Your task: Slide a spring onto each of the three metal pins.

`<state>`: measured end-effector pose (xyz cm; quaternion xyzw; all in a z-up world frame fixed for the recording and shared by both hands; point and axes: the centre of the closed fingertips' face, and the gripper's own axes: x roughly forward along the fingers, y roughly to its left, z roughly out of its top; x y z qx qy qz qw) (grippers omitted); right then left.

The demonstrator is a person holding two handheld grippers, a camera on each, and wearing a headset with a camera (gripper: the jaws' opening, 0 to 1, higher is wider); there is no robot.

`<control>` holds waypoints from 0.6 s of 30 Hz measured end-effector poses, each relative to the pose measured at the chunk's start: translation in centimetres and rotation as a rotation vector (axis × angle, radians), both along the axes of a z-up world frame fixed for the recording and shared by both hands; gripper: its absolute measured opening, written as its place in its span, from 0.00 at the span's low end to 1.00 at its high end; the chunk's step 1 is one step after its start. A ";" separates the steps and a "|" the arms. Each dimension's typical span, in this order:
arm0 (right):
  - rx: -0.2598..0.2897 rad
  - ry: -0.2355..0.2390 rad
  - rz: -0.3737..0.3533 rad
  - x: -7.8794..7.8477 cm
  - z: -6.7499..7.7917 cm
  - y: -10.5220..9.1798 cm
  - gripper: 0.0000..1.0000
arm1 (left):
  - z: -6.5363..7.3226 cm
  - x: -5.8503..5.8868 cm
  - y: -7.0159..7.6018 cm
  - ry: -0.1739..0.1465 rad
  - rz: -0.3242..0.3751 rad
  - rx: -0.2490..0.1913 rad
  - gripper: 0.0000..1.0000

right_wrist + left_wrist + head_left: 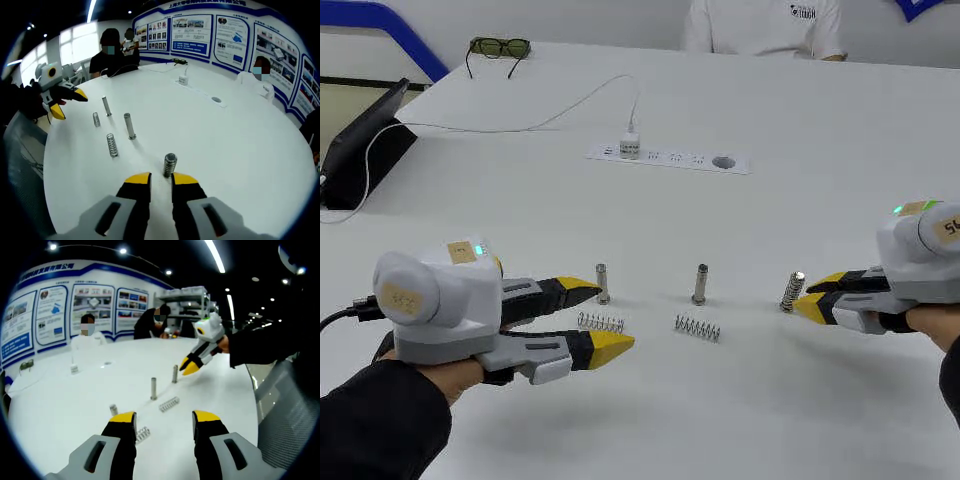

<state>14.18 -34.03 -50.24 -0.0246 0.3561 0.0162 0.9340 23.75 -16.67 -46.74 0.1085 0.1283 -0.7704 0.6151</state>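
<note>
Three metal pins stand in a row across the middle of the head view. The right-hand pin [797, 277] carries the fitted spring [790, 293]. The middle pin [700, 284] and the left-hand pin [602, 283] are bare. Two springs lie flat just below them, the first loose spring [600, 322] under the left-hand pin and the second loose spring [697, 328] under the middle one.

The right gripper [805, 297] comes in from the right edge, its tips just beside the fitted spring. There is only a narrow gap between its jaws, with nothing in it. At lower left the left gripper [605, 316] has its jaws spread wide, and the first loose spring sits between the tips.

All of this rests on a white table [820, 120]. A power strip [668, 157] sits at upper centre with a white charger [630, 147] plugged in, and its cable [520, 128] trails left. Sunglasses [500, 47] lie at upper left, a dark tablet [360, 140] leans at the left edge, and a person in a white shirt [765, 25] sits at the top.

The gripper views open up the room. There are blue-and-white display boards [75, 305] along the wall, shelving [192, 297], strip ceiling lights [215, 255] and a bright window [75, 42].
</note>
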 end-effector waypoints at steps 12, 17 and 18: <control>0.009 -0.009 0.124 1.5 -0.1 4.2 0.17 | 0.3 -0.4 -0.1 -0.004 -0.004 0.000 0.45; 0.010 -0.002 0.201 2.5 -0.5 6.2 0.18 | 0.3 -0.5 -0.1 -0.004 -0.005 0.002 0.45; 0.011 -0.002 0.210 2.7 -0.5 6.5 0.18 | 0.3 -0.5 -0.1 -0.004 -0.005 0.002 0.45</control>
